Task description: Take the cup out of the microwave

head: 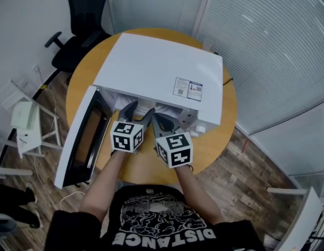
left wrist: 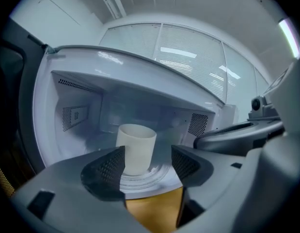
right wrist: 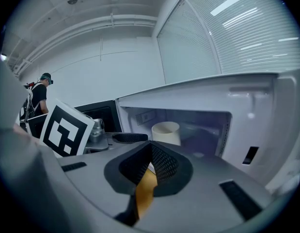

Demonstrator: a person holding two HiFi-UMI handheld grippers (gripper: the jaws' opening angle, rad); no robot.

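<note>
The white microwave stands on a round wooden table, its door swung open to the left. A cream cup stands upright on the turntable inside. My left gripper is open just outside the cavity mouth, and the cup shows beyond the gap between its pads, untouched. In the head view the left gripper and the right gripper sit side by side before the opening, and the microwave's top hides the cup. The right gripper is shut on nothing, with the cup farther in.
A black office chair stands behind the table on the left. A white folding stand is on the floor at the left. Blinds and glass walls close off the right side. A person stands far off in the right gripper view.
</note>
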